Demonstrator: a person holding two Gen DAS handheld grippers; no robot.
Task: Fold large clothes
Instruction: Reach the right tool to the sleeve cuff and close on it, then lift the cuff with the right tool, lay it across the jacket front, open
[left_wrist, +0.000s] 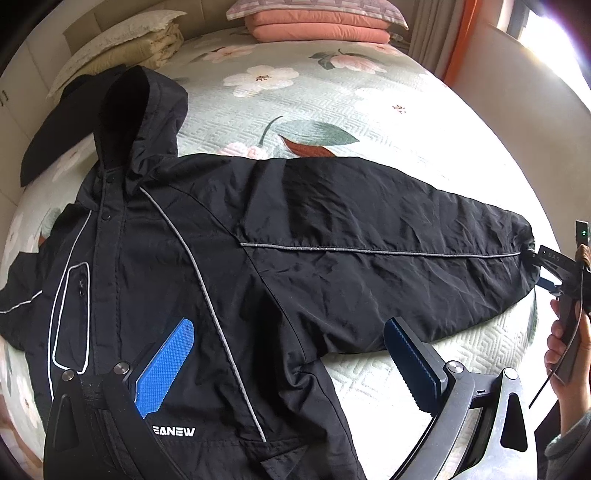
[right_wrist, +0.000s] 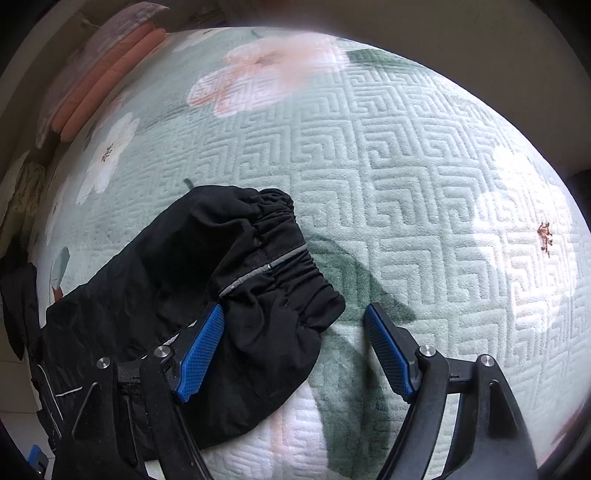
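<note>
Across the near half of the bed (left_wrist: 369, 110) the black jacket (left_wrist: 258, 258) lies flat, front up; the left gripper (left_wrist: 288, 354), jaws apart, hangs over its armpit, where a shallow bite could catch one slippery layer only. At the sleeve's cuff (right_wrist: 288, 258) the right gripper (right_wrist: 295, 332) gapes, one pad over cloth; pillows (left_wrist: 317, 22) at the head edge and dark clothing (left_wrist: 55, 125) leave the fold clear.

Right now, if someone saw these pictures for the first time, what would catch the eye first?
The large black hooded jacket with grey piping comes first, spread flat on the pale green quilted bedspread with pink flowers, one sleeve stretched out sideways. Next, the sleeve's gathered elastic cuff lies between the blue pads of the open right tool. The left tool stands open over the jacket's chest.
</note>
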